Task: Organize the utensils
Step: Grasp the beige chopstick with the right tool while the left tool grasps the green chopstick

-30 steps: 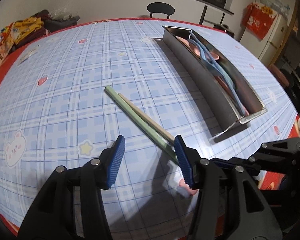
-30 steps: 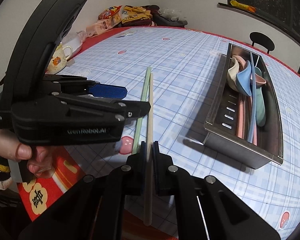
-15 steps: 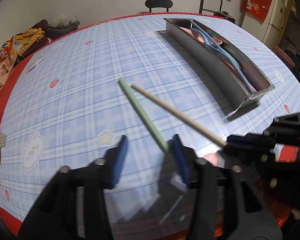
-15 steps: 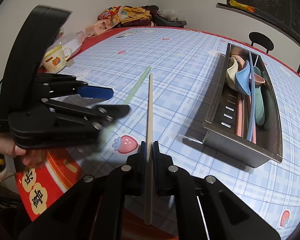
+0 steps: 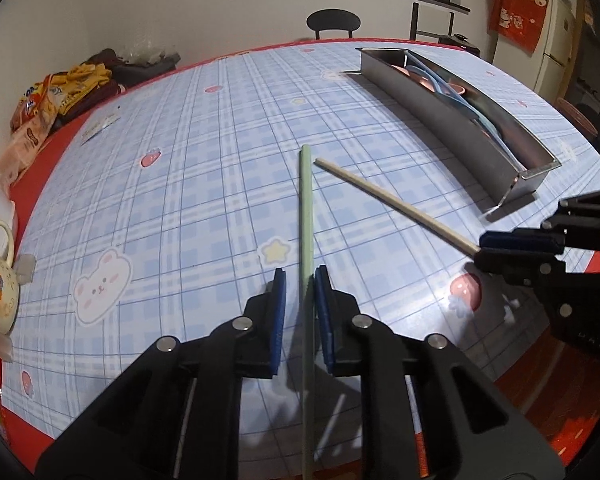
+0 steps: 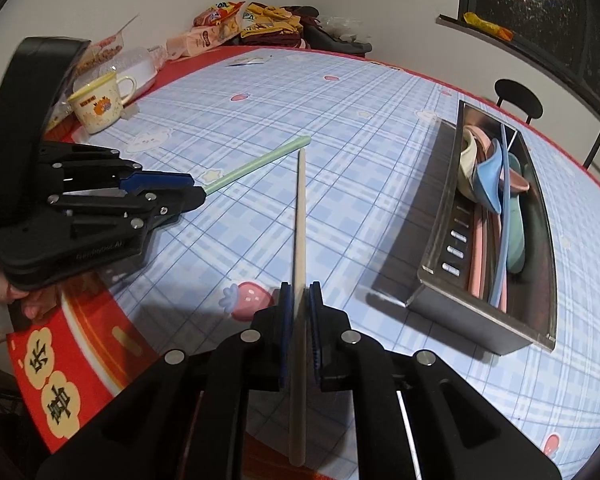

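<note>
Blue-padded left tongs (image 5: 300, 280): jaws closing around the long pale-green chopstick (image 5: 306, 216), which runs straight between the pads; the right-hand pad touches it, a thin gap shows at the other (so not yet pinched from both sides).
Left tongs seen from the right wrist: the black body (image 6: 100, 208) sits at the left edge, a hand (image 6: 4, 292) on its handle, the green chopstick (image 6: 260, 160) sticking out of its tip.
Blue-padded right tongs (image 6: 299, 300): nearly closed, clamped on the long beige wooden chopstick (image 6: 300, 216), which passes between the pads and pokes out behind them toward the camera.
Right tongs seen from the left wrist: they enter at the right edge (image 5: 480, 249) with the beige chopstick (image 5: 392, 202) slanting up and left from their tip.
Chopstick tips: the two far ends lie near each other over the counter, apart, the sticks spreading in a V toward the two tongs.
Counter: covered by a blue plaid cloth (image 5: 204, 184) printed with strawberries, stars and bears, over a red cloth (image 6: 72, 360) with gold characters.
Long stainless-steel utensil tray (image 6: 484, 320): on the counter to the right of both sticks, well apart from them; pastel spoons (image 6: 488, 176) in pink, blue and cream lie inside with other long pieces.
Cream mug with an orange print (image 6: 98, 108): at the counter's left edge.
Snack packets (image 6: 228, 28): piled at the far corner.
Round black chair back (image 5: 332, 24): beyond the counter.
</note>
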Action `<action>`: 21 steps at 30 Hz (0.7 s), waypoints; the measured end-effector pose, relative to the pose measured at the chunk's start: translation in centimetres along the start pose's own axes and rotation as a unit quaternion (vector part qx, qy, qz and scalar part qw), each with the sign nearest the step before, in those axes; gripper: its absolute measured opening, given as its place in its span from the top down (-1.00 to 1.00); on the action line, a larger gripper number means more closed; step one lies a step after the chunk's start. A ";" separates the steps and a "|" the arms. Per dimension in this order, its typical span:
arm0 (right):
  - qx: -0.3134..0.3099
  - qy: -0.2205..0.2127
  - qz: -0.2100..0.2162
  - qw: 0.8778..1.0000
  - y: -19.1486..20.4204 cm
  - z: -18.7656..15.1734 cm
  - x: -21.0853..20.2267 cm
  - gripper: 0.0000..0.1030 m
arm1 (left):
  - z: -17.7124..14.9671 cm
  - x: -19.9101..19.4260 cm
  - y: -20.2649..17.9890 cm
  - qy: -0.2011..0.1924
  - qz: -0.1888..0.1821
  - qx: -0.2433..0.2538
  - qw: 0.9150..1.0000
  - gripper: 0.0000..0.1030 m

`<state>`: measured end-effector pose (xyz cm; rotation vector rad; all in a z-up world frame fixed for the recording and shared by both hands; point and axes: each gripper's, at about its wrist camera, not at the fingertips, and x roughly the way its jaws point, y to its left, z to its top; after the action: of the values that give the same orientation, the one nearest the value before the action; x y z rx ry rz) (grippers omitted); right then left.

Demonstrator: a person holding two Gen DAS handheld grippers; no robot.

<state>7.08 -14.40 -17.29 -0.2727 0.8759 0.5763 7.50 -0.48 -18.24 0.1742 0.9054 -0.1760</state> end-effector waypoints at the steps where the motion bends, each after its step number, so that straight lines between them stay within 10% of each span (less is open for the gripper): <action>1: -0.003 -0.001 -0.004 1.000 0.1 0.1 0.1 0.79 | 0.0 0.0 0.1 -0.001 -0.004 -0.003 1.000 0.65; 21: -0.002 -0.019 -0.018 1.000 0.4 -0.1 -0.2 0.87 | -0.3 -0.6 0.3 -0.025 -0.017 -0.005 1.000 0.81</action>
<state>6.69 -14.22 -17.23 -0.2792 0.8309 0.5490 6.96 -0.12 -17.91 0.1452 0.8593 -0.2073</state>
